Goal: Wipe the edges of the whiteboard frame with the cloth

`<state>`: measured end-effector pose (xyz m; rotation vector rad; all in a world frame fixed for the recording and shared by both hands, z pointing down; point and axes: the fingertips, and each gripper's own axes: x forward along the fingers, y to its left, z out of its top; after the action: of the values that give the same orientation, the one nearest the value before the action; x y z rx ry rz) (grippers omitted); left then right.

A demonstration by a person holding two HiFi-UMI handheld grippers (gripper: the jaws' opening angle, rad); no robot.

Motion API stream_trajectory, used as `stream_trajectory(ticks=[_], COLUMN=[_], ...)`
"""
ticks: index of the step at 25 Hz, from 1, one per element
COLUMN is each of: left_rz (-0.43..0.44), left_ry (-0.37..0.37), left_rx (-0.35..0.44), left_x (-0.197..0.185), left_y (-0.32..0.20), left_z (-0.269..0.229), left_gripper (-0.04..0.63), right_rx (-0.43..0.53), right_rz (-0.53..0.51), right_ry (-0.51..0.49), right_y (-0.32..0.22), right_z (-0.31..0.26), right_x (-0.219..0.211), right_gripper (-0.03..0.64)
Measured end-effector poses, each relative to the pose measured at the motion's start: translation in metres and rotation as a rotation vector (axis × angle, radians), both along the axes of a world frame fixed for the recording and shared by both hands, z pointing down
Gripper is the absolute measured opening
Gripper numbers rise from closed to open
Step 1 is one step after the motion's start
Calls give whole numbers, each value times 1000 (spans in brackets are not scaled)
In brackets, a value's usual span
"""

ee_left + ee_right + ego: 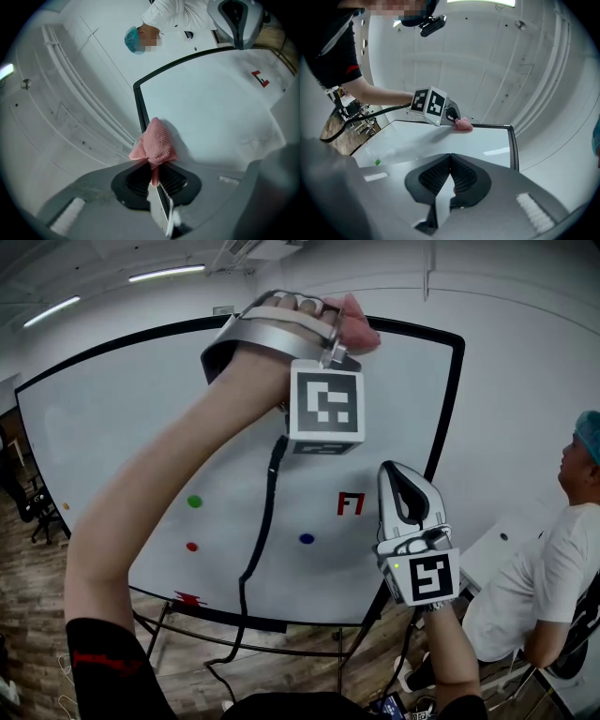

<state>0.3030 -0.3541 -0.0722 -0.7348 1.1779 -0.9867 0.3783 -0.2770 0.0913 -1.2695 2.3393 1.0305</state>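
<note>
Left gripper view: my left tool (154,180) is clenched on the pink cloth (156,142), which bunches just past the jaws.
Cloth on frame: the cloth presses on the top edge of the black whiteboard frame (138,105).
Axis: that edge runs straight ahead of the cloth to the top right corner (136,86), then the frame turns away down the right side.
Right tool: the right tool (449,174) has its jaws together with nothing between them. It is low by the board's right edge, well apart from the cloth.
My call: the left tool should carry the wipe along the edge line towards the corner.
Far: a seated person in a white shirt (553,568) is beyond the board.
</note>
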Motion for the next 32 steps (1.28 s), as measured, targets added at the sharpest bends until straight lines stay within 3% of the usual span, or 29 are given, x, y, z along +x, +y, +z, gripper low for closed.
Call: stream_trajectory(ticks=[14,32], left_rz=[63,114], left_ry=[12,15], left_rx=[-8,1], left_x=[45,66], left_y=[-3,0], left_z=[-1,-4], left_gripper=[32,32], right_rx=[19,-9], right_rz=[39,135], right_ry=[-3,-5], right_y=[2,6], right_z=[-1,8], right_x=[34,53], right_gripper=[2,2])
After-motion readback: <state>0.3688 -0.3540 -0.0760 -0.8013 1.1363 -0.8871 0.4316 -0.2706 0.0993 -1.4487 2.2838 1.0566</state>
